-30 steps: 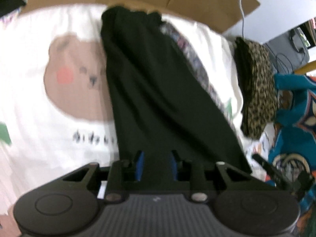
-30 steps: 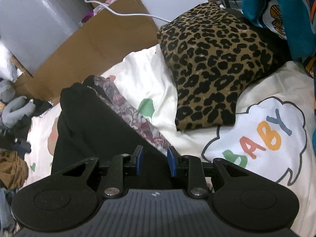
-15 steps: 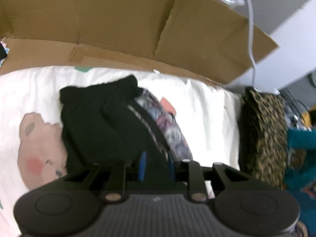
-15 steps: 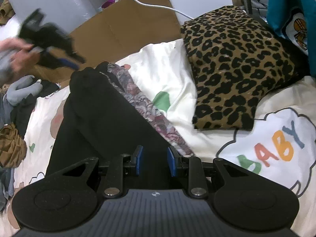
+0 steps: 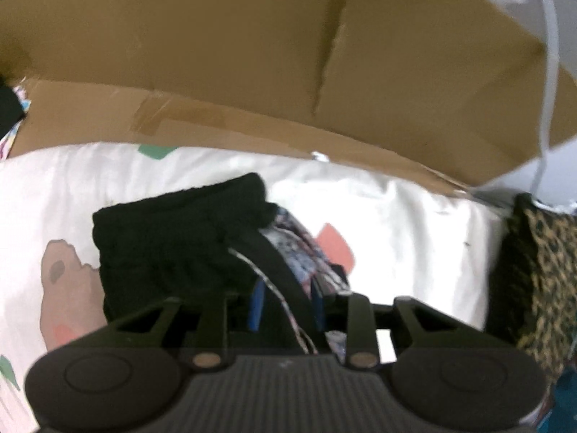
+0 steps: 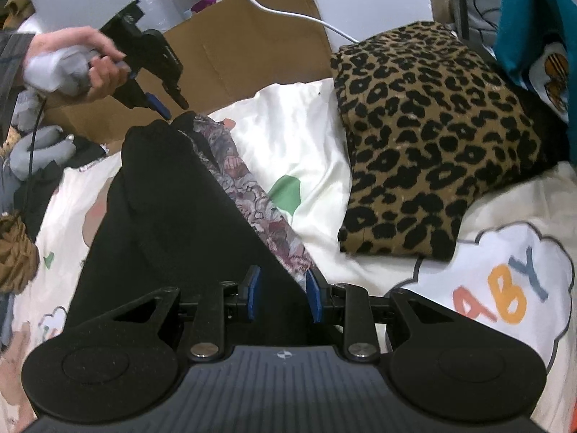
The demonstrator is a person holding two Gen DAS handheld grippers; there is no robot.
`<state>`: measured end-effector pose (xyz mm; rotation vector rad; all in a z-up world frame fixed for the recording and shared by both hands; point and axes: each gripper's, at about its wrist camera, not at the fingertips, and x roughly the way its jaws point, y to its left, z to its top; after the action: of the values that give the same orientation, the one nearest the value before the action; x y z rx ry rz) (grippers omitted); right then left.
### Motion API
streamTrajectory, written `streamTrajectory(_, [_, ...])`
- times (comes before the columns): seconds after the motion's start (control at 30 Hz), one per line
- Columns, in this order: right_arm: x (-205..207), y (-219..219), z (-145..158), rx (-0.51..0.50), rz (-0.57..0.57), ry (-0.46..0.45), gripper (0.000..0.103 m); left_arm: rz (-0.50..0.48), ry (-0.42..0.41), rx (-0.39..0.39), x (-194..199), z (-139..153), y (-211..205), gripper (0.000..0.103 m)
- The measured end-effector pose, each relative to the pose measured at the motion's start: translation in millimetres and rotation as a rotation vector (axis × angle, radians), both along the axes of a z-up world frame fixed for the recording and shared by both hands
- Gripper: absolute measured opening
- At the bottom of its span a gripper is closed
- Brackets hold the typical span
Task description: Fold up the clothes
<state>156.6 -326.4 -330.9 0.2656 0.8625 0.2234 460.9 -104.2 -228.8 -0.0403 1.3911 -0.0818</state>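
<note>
The bed, under a white printed sheet, carries everything. Cardboard stands along its far edge. At the far right lies a folded leopard garment, flat and squared off.

The black garment runs as a long strip from the near edge away toward the far left, a floral lining showing along its right side. Its long axis points from the right gripper up to the left one, and its far end is bunched in a loose heap.

The right gripper sits at the near end; dark cloth fills the gap between its blue pads, which stand somewhat apart, so it looks pinched on the strip, though the contact itself is hidden. The left gripper is at the far end, held by a hand; in the right view its fingers stand spread just above the heap, tips barely clear of it. In its own blurred view a fold of black cloth and a pale seam cross between the pads, so I cannot tell whether it grips.

By my reading the near end is being carried toward the far end, and the left gripper is the nearer to the bunched heap.
</note>
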Motion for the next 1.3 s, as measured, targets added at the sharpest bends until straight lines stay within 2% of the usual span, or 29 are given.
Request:
streamTrajectory(0.1, [5.3, 4.2, -2.4, -0.018, 0.030, -0.010, 0.031, 0.029, 0.042, 0.037, 12.2, -13.0, 0.3, 0.044])
streamTrajectory(0.17, [7.7, 7.8, -4.4, -0.043, 0.042, -0.021, 0.031, 0.061, 0.061, 0.083, 14.9, -19.5, 2.2, 0.044])
streamTrajectory(0.33, [10.4, 11.9, -7.0, -0.093, 0.046, -0.042, 0.031, 0.085, 0.082, 0.076, 19.2, -36.1, 2.3, 0.044])
streamTrajectory(0.47, [9.4, 13.5, -6.6, -0.116, 0.050, -0.060, 0.031, 0.166, 0.111, 0.054, 19.5, -51.9, 13.8, 0.041])
streamTrajectory(0.53, [8.9, 14.1, -5.1, -0.114, 0.053, -0.069, 0.031, 0.206, 0.120, 0.065, 16.8, -58.0, 19.8, 0.032])
streamTrajectory(0.63, [9.1, 16.7, -2.6, -0.121, 0.065, -0.085, 0.031, 0.235, 0.097, 0.042, 10.9, -61.1, 25.0, 0.032])
streamTrajectory(0.7, [11.0, 18.9, -2.3, -0.125, 0.072, -0.088, 0.031, 0.250, 0.083, 0.024, 7.2, -61.9, 28.8, 0.027])
streamTrajectory(0.77, [13.0, 21.5, -3.2, -0.126, 0.082, -0.085, 0.031, 0.260, 0.076, 0.003, 4.6, -61.5, 33.3, 0.020])
streamTrajectory(0.83, [15.4, 25.0, -5.8, -0.136, 0.097, -0.080, 0.031, 0.267, 0.068, -0.016, 1.9, -59.1, 37.6, 0.002])
streamTrajectory(1.1, [20.1, 38.7, -24.7, -0.221, 0.131, -0.019, 0.032, 0.265, 0.031, -0.094, -11.5, -30.0, 47.0, 0.001])
streamTrajectory(1.3, [20.3, 34.8, -25.2, -0.208, 0.096, -0.014, 0.031, 0.223, -0.002, -0.113, -8.8, -3.2, 40.7, 0.001])
